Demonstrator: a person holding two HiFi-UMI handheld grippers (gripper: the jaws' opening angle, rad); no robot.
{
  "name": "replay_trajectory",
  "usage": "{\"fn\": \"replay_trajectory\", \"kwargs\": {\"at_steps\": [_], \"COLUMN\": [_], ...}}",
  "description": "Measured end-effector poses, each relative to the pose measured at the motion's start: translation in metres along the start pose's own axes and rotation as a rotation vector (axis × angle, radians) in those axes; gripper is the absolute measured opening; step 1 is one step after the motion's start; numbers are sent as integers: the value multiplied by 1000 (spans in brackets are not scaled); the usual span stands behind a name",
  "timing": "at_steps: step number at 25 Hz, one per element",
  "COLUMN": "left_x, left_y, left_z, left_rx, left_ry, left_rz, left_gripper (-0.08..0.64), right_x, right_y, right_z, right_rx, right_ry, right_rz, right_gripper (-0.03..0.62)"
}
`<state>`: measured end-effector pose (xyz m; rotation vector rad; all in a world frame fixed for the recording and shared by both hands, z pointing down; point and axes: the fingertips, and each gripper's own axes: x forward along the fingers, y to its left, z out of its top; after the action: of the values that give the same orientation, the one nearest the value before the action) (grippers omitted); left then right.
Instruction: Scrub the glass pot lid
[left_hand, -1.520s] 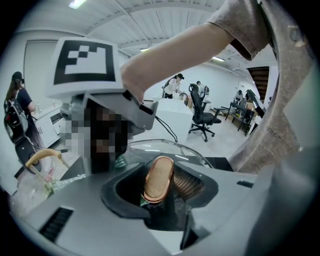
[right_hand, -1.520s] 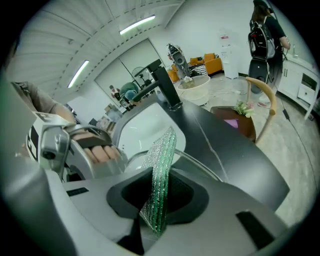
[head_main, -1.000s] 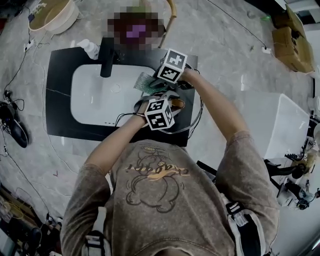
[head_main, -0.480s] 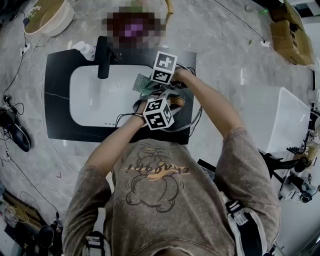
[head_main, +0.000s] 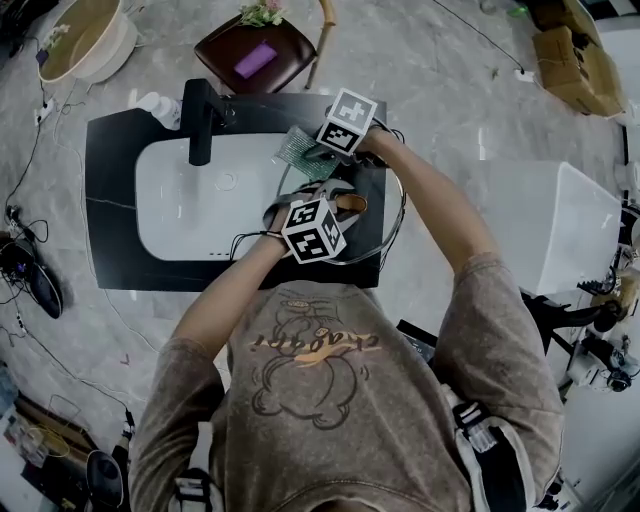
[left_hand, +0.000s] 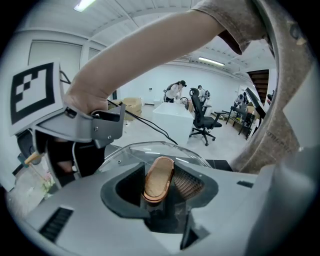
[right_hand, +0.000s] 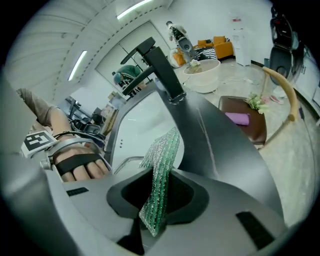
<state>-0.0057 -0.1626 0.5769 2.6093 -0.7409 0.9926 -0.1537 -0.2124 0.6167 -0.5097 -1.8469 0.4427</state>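
Observation:
My left gripper is shut on the copper-coloured knob of the glass pot lid. It holds the lid tilted over the right end of the white sink. The lid's metal rim curves round both grippers in the head view. My right gripper is shut on a green scouring pad, which hangs from its jaws just beyond the lid, above the basin. The right gripper view shows the pad near the lid's rim; whether they touch I cannot tell.
A black faucet stands at the sink's far edge, with a white bottle beside it. The sink sits in a black counter. A brown seat lies beyond, a white box at right, and cables on the floor.
My right gripper has shifted a little with the scouring pad, toward the sink's far right edge. The left gripper and lid have stayed put.

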Motion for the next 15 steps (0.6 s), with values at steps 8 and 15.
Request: {"fn": "replay_trajectory", "kwargs": {"at_steps": [8, 15], "left_x": [1, 1], "left_y": [3, 2], "left_z": [-1, -2], "left_rx": [-1, -1], "left_ry": [2, 6], "left_rz": [-8, -13], "left_gripper": [183, 183], "right_x": [-26, -44], "right_y": [-28, -43], "right_z": [-22, -45], "right_rx": [73, 151], "right_ry": [-54, -117], "right_rz": [-73, -119], "right_gripper": [87, 87]}}
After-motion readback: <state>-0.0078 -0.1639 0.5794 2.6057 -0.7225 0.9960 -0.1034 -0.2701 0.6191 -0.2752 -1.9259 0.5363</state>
